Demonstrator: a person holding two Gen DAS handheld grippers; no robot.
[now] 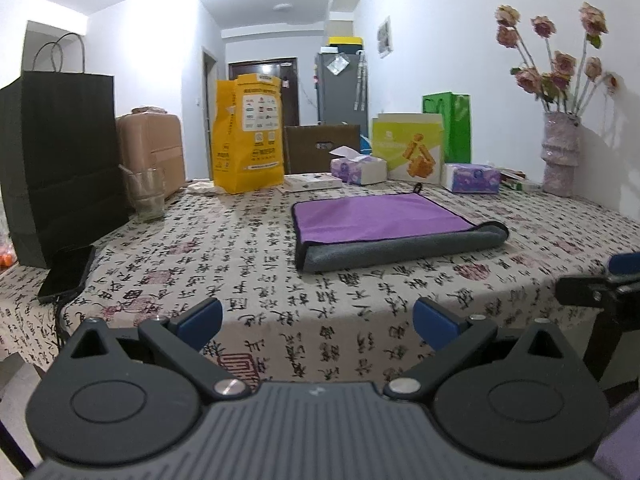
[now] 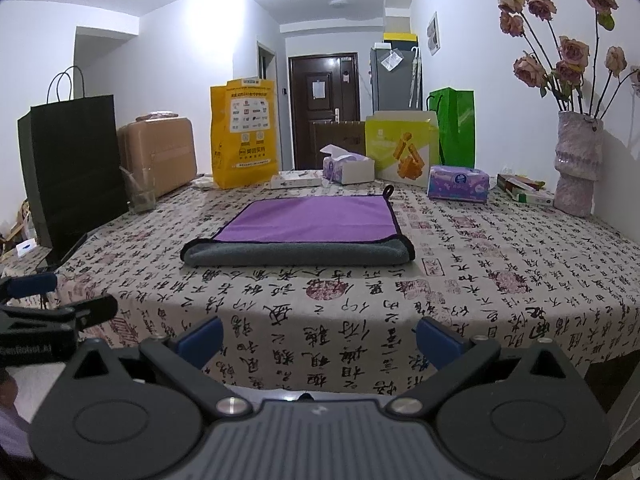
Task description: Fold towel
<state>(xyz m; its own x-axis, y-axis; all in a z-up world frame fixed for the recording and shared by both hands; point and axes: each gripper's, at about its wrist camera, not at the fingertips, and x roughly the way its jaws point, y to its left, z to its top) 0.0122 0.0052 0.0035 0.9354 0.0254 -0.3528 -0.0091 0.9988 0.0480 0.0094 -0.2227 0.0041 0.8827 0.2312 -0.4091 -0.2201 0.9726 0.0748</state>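
Purple towel [image 2: 308,220], folded with its grey underside showing along the near edge, lying flat on the patterned tablecloth [image 2: 480,272]. Left gripper [image 1: 316,322] and right gripper [image 2: 318,338] both wide open, holding nothing, near the table's front edge, apart from the towel.

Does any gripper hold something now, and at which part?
Nothing is held. The left gripper and the right gripper are open, short of the towel.

One folded purple towel [image 2: 308,222]; behind it two tissue boxes [image 2: 348,168] [image 2: 458,184], three standing bags: black [image 2: 72,168], yellow [image 2: 244,136], green [image 2: 456,128]. One flower vase [image 2: 578,164], one glass [image 2: 142,192].
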